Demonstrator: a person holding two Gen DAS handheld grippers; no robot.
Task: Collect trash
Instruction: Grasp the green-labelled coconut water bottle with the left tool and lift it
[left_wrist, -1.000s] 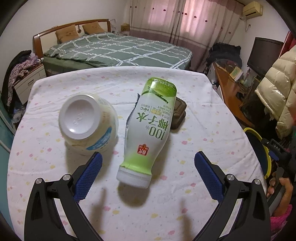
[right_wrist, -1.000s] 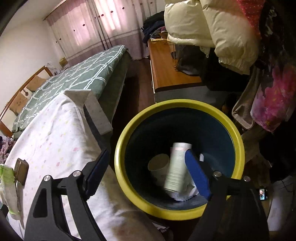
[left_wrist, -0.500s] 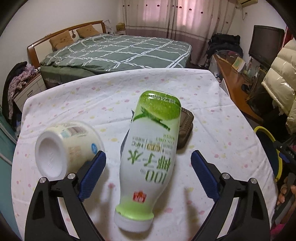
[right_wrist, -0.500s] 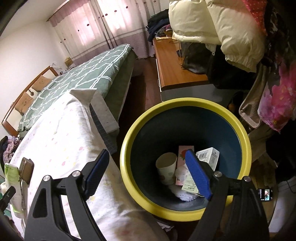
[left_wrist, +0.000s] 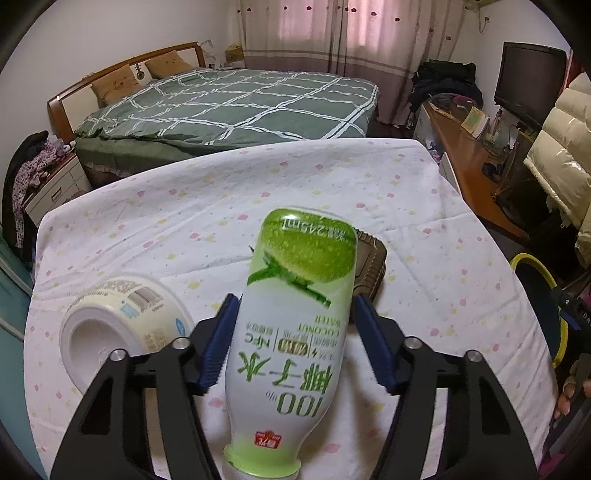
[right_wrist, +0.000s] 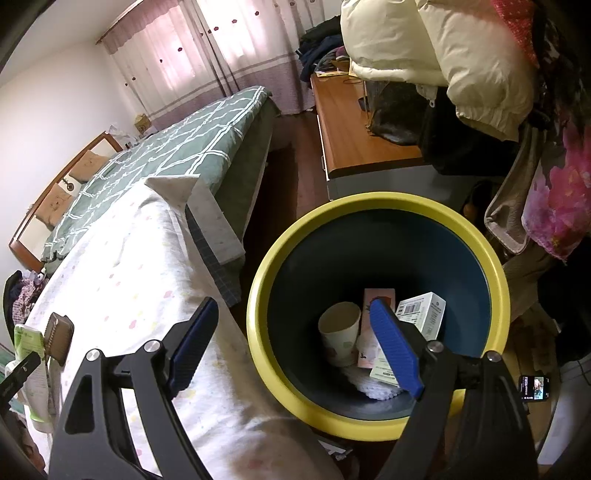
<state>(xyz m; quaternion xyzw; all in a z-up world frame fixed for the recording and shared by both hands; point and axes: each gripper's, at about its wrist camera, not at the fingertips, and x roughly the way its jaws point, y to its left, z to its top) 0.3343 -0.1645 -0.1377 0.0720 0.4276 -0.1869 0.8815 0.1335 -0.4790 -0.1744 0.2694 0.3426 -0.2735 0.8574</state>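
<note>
A green and white coconut water bottle (left_wrist: 295, 317) lies on the white dotted tablecloth (left_wrist: 184, 229), cap end toward me. My left gripper (left_wrist: 295, 301) straddles its body. The jaws are closing, and both blue pads (left_wrist: 221, 339) sit against the bottle's sides. A cream tub (left_wrist: 122, 332) lies on its side just left of the left finger. My right gripper (right_wrist: 293, 306) hangs open over the near rim of the yellow bin (right_wrist: 369, 206), with nothing between its fingers. The bottle (right_wrist: 35, 384) also shows at the far left of the right wrist view.
A brown wallet (left_wrist: 371, 266) lies behind the bottle, touching it. In the bin are a paper cup (right_wrist: 340, 332), a pink carton (right_wrist: 373, 295) and a white box (right_wrist: 421, 314). The bin (left_wrist: 535, 266) stands off the table's right edge. A bed (left_wrist: 229, 107) lies beyond the table, a wooden desk (right_wrist: 354, 140) to the right.
My left gripper moved forward over the bottle and its jaws came in from wide apart to the bottle's sides. The tub now lies beside the left finger. The right gripper stayed put.
</note>
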